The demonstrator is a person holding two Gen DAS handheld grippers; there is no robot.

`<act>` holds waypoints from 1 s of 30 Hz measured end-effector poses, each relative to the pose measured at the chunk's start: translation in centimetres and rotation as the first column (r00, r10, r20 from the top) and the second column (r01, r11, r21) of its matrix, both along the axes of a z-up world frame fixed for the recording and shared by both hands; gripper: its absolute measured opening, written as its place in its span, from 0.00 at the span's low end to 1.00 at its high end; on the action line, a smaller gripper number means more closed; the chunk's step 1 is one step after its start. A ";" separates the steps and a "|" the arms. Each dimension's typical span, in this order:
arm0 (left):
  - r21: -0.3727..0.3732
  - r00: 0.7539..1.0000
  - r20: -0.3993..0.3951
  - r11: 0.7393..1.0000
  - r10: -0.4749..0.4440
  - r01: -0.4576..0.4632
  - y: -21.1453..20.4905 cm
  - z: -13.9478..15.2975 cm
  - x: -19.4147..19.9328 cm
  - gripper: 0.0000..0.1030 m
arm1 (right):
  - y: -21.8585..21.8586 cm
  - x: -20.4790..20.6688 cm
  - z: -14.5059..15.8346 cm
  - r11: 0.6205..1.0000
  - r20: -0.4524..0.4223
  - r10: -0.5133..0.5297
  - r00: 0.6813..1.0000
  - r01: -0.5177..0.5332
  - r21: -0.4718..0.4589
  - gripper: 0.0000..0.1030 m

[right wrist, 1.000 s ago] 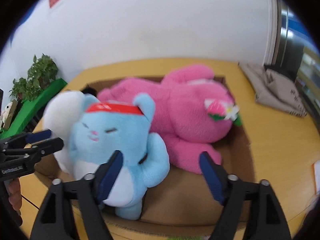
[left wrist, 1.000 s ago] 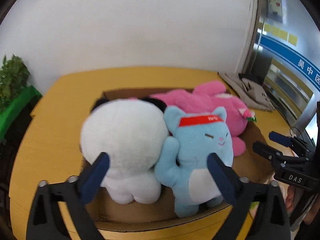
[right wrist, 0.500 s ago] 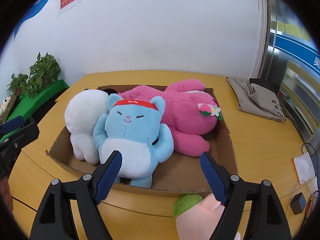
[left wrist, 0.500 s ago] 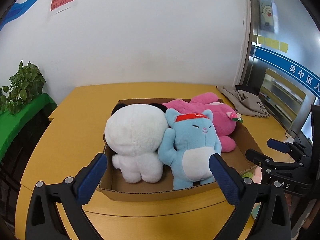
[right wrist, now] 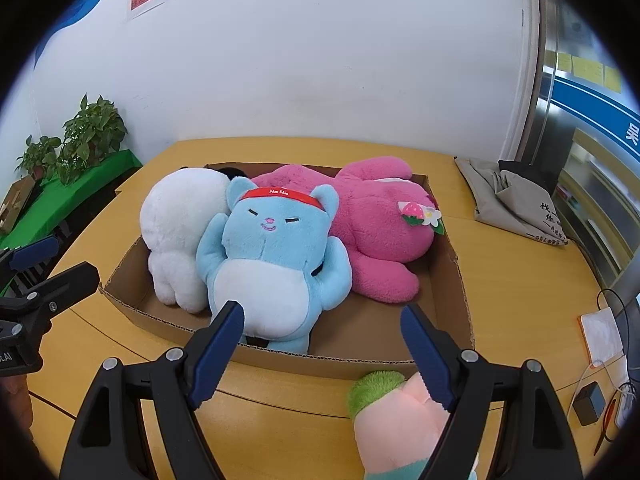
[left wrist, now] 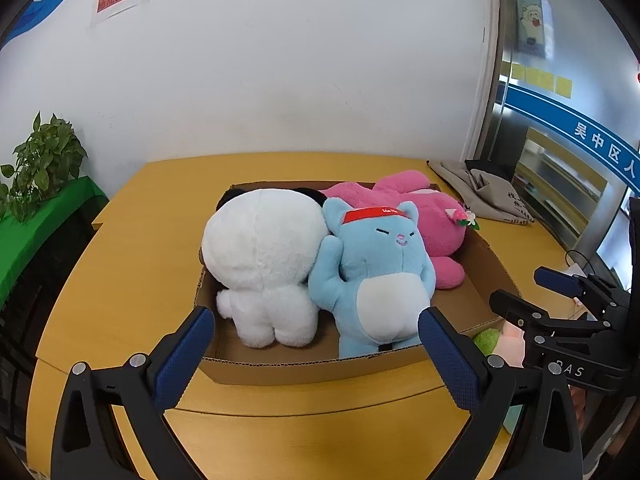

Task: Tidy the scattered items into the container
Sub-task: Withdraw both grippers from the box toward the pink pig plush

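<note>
Cardboard box (left wrist: pixel 304 368) on the desk (left wrist: pixel 132 248) holds three plush toys; left tongs (left wrist: pixel 316 344) gape, empty, before it. Right view: right tongs (right wrist: pixel 322 344) released; peach toy (right wrist: pixel 400 420) lies outside, touching the right finger. Risk: a grab pinches fluff only, and it slips against the box wall.

white plush (left wrist: pixel 262 256), blue plush (left wrist: pixel 376 272), pink plush (left wrist: pixel 424 216)

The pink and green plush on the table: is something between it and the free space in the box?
Only the box's near cardboard wall. The pink and green plush lies just outside it, and bare floor shows behind, right of the blue cat.
</note>
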State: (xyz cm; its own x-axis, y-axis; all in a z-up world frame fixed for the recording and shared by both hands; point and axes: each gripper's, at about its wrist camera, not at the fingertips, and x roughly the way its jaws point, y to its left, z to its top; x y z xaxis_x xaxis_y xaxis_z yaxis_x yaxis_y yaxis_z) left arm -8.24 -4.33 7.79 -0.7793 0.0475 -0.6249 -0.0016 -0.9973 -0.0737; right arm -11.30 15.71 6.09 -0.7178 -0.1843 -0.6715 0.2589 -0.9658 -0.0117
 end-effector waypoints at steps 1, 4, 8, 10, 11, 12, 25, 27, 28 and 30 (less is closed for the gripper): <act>0.000 1.000 0.001 1.000 0.000 0.000 0.0 0.0 0.0 1.00 | 0.0 0.0 0.0 1.000 0.001 0.000 1.000 0.000 0.000 0.78; 0.004 1.000 0.001 1.000 0.002 -0.002 -0.1 0.0 -0.1 1.00 | 0.0 -0.1 -0.1 1.000 0.006 0.000 1.000 0.000 0.000 0.78; 0.005 1.000 0.003 1.000 0.004 -0.004 -0.1 -0.1 -0.2 1.00 | 0.0 -0.2 -0.3 1.000 0.011 0.000 1.000 0.000 -0.002 0.78; 0.007 1.000 0.004 1.000 0.003 -0.003 -0.1 -0.1 -0.2 1.00 | 0.0 -0.2 -0.4 1.000 0.014 0.001 1.000 0.000 -0.003 0.78; 0.007 1.000 0.004 1.000 0.004 -0.004 -0.1 -0.1 -0.2 1.00 | 0.0 -0.3 -0.4 1.000 0.016 0.001 1.000 -0.001 -0.004 0.78; 0.008 1.000 0.004 1.000 0.004 -0.004 -0.1 -0.1 -0.2 1.00 | 0.0 -0.3 -0.4 1.000 0.017 0.001 1.000 -0.001 -0.004 0.78; 0.010 1.000 0.010 1.000 -0.009 0.009 0.7 0.0 -0.6 1.00 | 0.6 -0.1 -0.3 1.000 0.018 0.000 1.000 0.000 -0.019 0.78; 0.012 1.000 0.011 1.000 -0.013 0.013 1.0 0.1 -0.7 1.00 | 0.9 -0.1 -0.2 1.000 0.016 0.000 1.000 0.000 -0.025 0.78; 0.016 1.000 0.012 1.000 -0.014 0.014 1.1 0.1 -0.7 1.00 | 1.1 0.0 -0.2 1.000 0.014 0.000 1.000 0.000 -0.028 0.78; 0.027 1.000 0.015 0.999 -0.019 0.019 1.4 0.2 -0.8 1.00 | 1.5 0.1 0.0 0.999 0.010 0.000 1.000 0.000 -0.033 0.78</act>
State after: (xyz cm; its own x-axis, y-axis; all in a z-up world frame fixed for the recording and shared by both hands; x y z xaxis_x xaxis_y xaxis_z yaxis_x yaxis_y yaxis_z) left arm -9.06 -2.95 8.03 -0.7684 0.0789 -0.6351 -0.0189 -0.9947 -0.1007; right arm -11.17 17.25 6.07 -0.7108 -0.2066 -0.6724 0.2590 -0.9656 0.0229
